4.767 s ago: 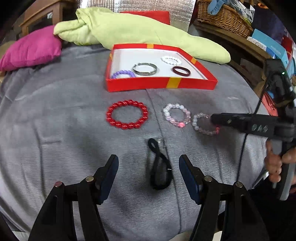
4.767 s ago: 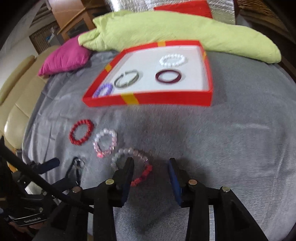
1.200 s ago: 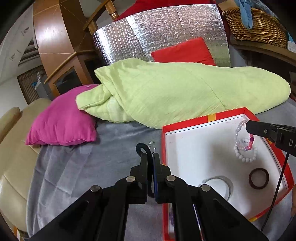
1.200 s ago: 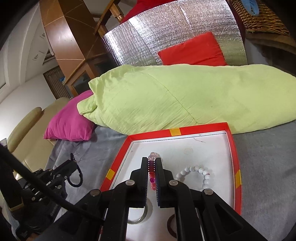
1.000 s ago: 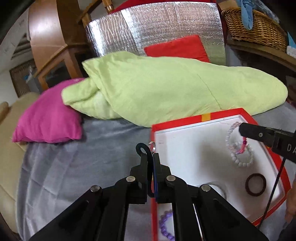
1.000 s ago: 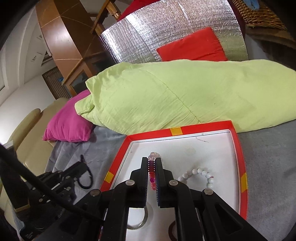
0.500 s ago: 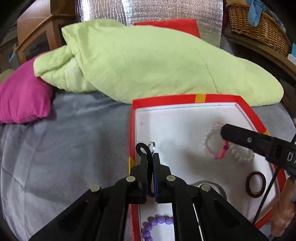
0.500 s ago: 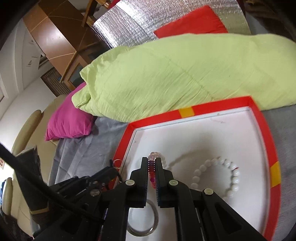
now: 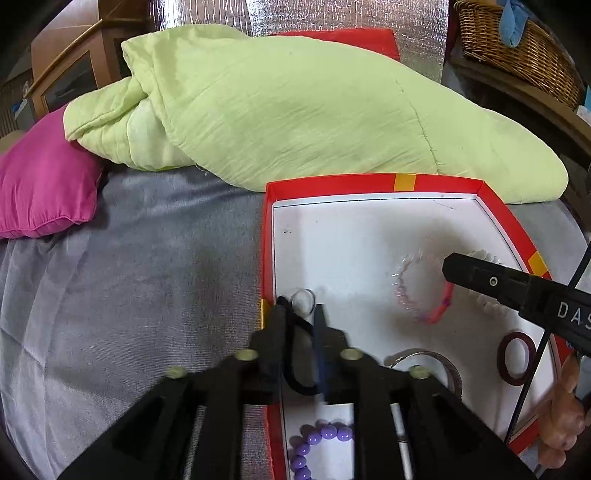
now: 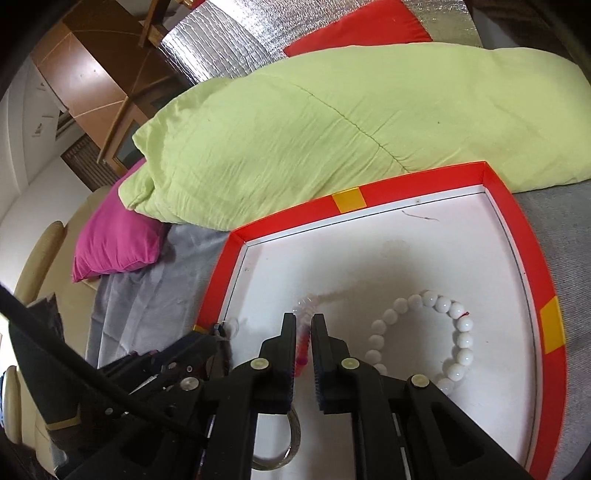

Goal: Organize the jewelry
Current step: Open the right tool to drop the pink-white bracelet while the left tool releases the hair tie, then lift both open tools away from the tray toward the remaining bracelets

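Both grippers are lower over the red box than a moment ago. Left gripper has just been parting, black cord loose between (left corner). Right gripper, nearly clenched, grasps the pink bracelet, centre frame.

Home living/bedroom, grey bedspread under tool, lime quilt & pink cushion beyond it, red cushion behind, wicker basket far right, wooden cabinet & cream sofa to left
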`<state>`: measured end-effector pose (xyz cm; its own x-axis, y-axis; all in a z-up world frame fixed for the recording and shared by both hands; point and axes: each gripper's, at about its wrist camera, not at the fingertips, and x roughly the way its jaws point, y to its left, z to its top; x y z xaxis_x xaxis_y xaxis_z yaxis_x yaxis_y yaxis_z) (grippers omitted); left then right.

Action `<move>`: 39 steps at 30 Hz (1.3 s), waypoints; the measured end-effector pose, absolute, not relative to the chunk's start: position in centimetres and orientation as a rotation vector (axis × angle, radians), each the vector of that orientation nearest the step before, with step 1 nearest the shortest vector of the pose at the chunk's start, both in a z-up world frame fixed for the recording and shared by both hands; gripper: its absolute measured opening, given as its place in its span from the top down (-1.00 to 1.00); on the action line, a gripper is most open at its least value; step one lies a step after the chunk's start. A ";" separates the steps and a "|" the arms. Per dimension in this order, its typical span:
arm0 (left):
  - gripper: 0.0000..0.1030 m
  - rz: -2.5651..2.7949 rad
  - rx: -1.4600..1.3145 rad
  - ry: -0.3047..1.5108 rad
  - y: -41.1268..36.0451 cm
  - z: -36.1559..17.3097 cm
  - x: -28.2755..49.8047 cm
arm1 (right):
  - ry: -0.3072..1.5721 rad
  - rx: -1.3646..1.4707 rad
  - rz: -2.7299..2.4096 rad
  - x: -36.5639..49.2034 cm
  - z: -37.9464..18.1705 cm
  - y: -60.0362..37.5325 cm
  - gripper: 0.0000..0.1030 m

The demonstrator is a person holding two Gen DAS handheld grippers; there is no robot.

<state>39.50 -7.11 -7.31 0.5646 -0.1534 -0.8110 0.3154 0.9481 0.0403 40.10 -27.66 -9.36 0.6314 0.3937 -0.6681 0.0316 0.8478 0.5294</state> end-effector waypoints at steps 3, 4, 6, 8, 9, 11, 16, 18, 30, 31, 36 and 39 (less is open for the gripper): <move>0.25 -0.282 0.199 0.918 -7.2 -6.6 39.2 | 0.853 0.534 0.210 39.7 -8.6 -28.3 0.54; 0.03 -0.269 0.213 0.904 -7.2 -6.2 39.0 | 0.842 0.535 0.207 39.6 -8.2 -28.4 0.55; -0.05 -0.243 0.232 0.868 -6.9 -5.3 38.6 | 0.812 0.531 0.206 39.1 -7.1 -28.9 0.55; -0.06 -0.236 0.218 0.856 -6.4 -4.5 38.4 | 0.788 0.530 0.212 38.5 -6.1 -29.2 0.55; -0.10 -0.229 0.199 0.852 -5.8 -3.9 38.3 | 0.780 0.529 0.213 38.2 -5.6 -29.3 0.55; -0.25 -0.203 0.173 0.846 -5.0 -3.2 38.2 | 0.765 0.531 0.213 37.4 -4.7 -29.7 0.55; -0.29 -0.123 0.135 0.854 -2.7 -2.0 37.2 | 0.774 0.518 0.193 35.2 -3.5 -30.4 0.55; -0.31 -0.096 0.125 0.862 -2.0 -1.7 36.6 | 0.780 0.516 0.169 34.3 -3.1 -30.8 0.55; -0.32 -0.094 0.205 0.848 -2.7 -1.1 31.5 | 0.767 0.448 0.133 28.8 -1.2 -30.0 0.23; -0.32 -0.099 0.208 0.842 -2.8 -0.9 31.0 | 0.770 0.432 0.137 28.4 -1.2 -29.7 0.23; -0.33 -0.116 0.222 0.800 -3.1 0.1 28.5 | 0.781 0.398 0.152 25.5 -1.3 -28.6 0.23; -0.34 -0.119 0.234 0.781 -3.1 0.5 27.3 | 0.787 0.379 0.156 24.0 -1.4 -28.3 0.23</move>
